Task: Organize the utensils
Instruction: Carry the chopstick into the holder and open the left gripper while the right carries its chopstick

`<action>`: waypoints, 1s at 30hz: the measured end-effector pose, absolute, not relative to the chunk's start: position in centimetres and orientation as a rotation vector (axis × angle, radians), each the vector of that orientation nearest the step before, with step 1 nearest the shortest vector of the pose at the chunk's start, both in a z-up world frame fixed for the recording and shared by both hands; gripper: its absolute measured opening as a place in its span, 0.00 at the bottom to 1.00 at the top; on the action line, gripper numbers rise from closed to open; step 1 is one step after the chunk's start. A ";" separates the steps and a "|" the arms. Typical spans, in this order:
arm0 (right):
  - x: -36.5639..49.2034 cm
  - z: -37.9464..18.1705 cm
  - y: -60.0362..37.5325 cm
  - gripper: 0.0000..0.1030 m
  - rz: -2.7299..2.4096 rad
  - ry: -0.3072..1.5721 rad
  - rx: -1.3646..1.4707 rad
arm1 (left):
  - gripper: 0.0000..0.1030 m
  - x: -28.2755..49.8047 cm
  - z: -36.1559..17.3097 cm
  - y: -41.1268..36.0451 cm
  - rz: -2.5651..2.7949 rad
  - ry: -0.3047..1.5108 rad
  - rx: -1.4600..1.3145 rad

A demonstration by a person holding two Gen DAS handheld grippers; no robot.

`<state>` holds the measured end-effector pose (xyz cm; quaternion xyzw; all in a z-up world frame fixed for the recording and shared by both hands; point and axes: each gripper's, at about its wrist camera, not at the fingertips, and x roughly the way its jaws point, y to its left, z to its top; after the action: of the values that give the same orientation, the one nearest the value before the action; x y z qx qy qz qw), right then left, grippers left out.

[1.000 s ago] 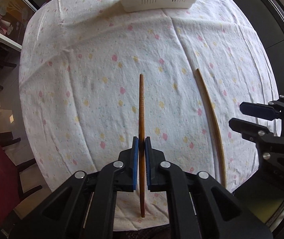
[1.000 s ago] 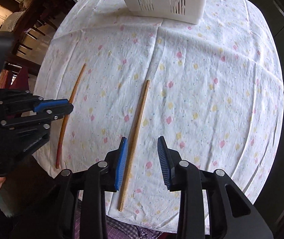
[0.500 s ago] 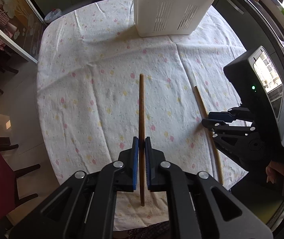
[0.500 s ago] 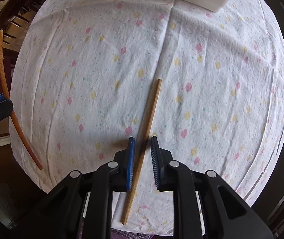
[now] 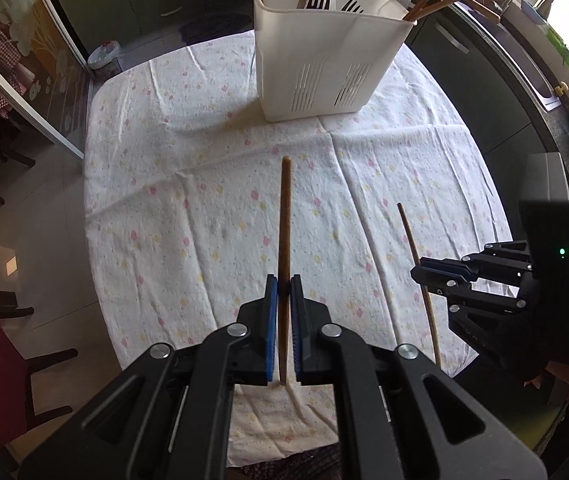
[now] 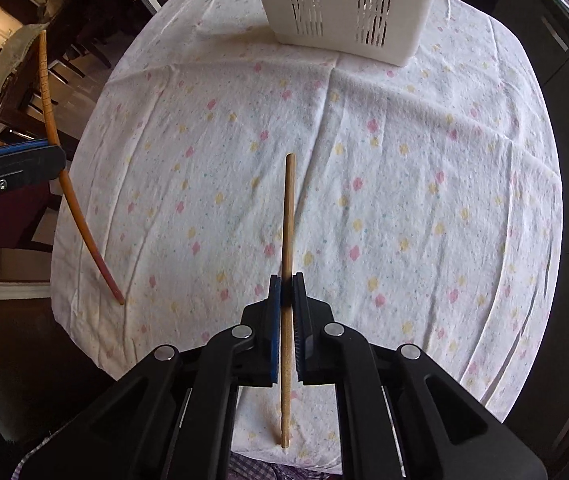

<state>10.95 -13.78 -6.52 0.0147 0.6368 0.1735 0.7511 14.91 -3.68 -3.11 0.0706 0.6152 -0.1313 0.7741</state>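
Left gripper (image 5: 283, 292): jaws clamped on dark brown chopstick (image 5: 284, 236), stick running forward between them, lifted clear of the cloth-covered desk (image 5: 188, 184). Right gripper (image 6: 286, 292): jaws just closed, now pinching pale chopstick (image 6: 287, 240) at mid-length, tip pointing ahead. White utensil caddy (image 5: 320, 60) well beyond both jaws, upright, holding forks and sticks.
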 end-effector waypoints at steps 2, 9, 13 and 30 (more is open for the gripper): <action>9.9 -4.9 -15.0 0.06 0.381 1.334 0.067 | 0.06 15.2 -2.1 -4.0 -0.286 1.312 0.150; 8.2 0.7 -21.1 0.06 0.380 1.176 0.169 | 0.06 17.1 2.4 -4.7 -0.272 1.222 0.111; 7.8 3.5 -24.0 0.06 0.365 1.098 0.200 | 0.06 18.7 5.9 -5.3 -0.269 1.149 0.090; 7.8 4.6 -27.9 0.06 0.332 1.056 0.230 | 0.06 26.0 16.4 -9.1 -0.204 0.921 0.062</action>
<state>7.78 -27.89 4.62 0.1088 0.5004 0.1573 0.8444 26.01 -9.13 16.36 0.0300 0.4437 -0.0984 0.8903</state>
